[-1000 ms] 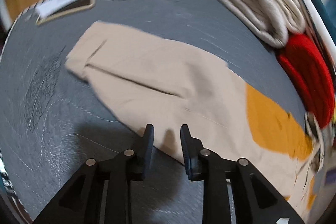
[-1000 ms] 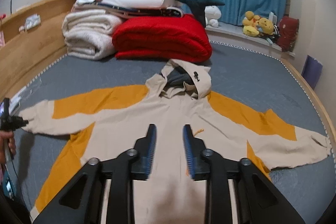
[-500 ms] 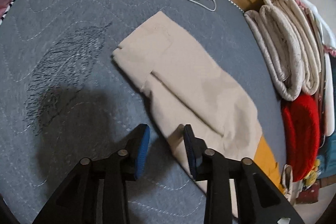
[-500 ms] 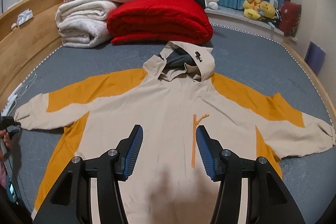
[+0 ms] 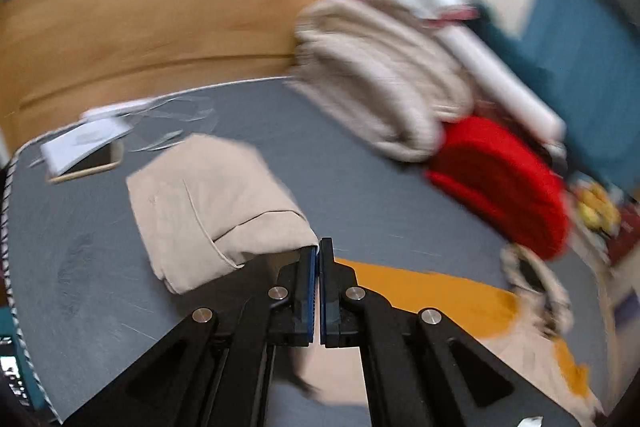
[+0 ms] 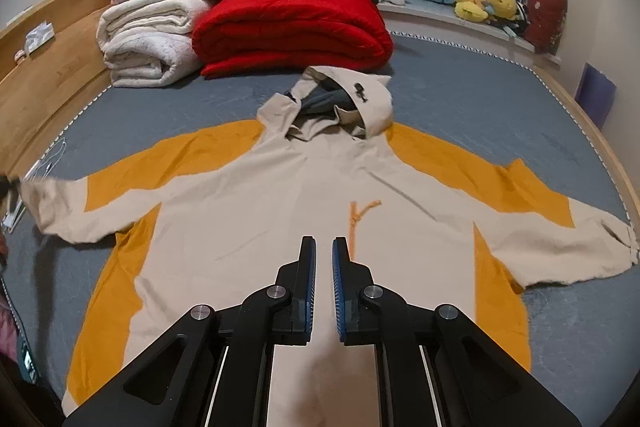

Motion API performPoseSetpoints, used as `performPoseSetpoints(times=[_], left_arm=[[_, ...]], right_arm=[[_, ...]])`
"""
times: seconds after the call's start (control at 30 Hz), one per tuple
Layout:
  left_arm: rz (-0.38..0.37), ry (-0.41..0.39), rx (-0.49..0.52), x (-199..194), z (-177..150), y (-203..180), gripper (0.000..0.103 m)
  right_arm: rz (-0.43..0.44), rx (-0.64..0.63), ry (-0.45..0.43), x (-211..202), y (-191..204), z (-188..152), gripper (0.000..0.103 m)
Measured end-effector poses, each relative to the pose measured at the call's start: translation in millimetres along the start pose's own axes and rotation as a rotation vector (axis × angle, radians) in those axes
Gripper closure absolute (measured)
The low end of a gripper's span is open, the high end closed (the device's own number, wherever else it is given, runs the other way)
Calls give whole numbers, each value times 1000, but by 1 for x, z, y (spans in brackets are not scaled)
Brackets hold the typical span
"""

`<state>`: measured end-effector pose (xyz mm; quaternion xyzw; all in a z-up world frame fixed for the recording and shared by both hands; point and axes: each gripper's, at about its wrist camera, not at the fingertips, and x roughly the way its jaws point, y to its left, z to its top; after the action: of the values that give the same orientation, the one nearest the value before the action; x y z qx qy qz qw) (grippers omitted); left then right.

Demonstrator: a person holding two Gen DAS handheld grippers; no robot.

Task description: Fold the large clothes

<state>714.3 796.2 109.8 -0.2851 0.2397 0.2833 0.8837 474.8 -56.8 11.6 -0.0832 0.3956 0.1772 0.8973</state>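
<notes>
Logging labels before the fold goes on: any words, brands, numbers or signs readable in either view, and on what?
None can be read.
Jacket: no print or label showing.
Papers by the phone: too blurred.
Lit screen at the left edge: marks too small.
Maroon plush: pale emblem, not legible.

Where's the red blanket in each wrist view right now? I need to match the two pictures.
Left wrist: the red blanket sits at the right, blurred, right of the cream folded blanket.
Right wrist: it lies top centre, behind the jacket's hood.
Shared landmark: the cream folded blanket beside it.
</notes>
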Motion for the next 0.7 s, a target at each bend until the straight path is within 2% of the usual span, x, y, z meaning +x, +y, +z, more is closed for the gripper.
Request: performPoseSetpoints(times=[0.07,0.13,0.2,0.3,0.37,0.43,0.47,0.5,0.53,0.57,0.6,0.63,0.7], left_arm=[[-86,13,75,-9,8,-59,103],[-173,24,137,-24,-3,-104,103],[-262,61,192,-11,-8,-150,103],[-372,173,221,-44,-94,-188,103],[-413,275,278,-32,-132,-223,103],[-420,375,345,-46,-191,-240,103],[-426,442,346,-37,-206,-250,103],[-436,514,330,-56,-242,-253,103],[-437,596,311,-51,-256,-253,103],[-408,688,306,-59,-281,-257,101],[-368,764,307,-42,-275,-260,100],[-358,790,310,-65,-297,-254,99],[-370,795,289,-63,-275,-257,91]], right_arm=[[0,19,-2,-7,-9,-1,89],[10,57,1,-15,-20,-3,83],[21,82,2,-20,-28,-3,77],[16,119,-10,-28,-40,-4,69],[21,136,-13,-32,-46,-6,62],[13,155,-10,-31,-51,-10,57],[10,174,-2,-29,-55,-13,56],[11,187,4,-27,-58,-16,56],[16,206,15,-24,-61,-19,56],[20,219,28,-19,-62,-23,56],[20,226,38,-16,-62,-23,56],[22,232,46,-12,-63,-24,56],[39,232,52,-7,-60,-24,57]])
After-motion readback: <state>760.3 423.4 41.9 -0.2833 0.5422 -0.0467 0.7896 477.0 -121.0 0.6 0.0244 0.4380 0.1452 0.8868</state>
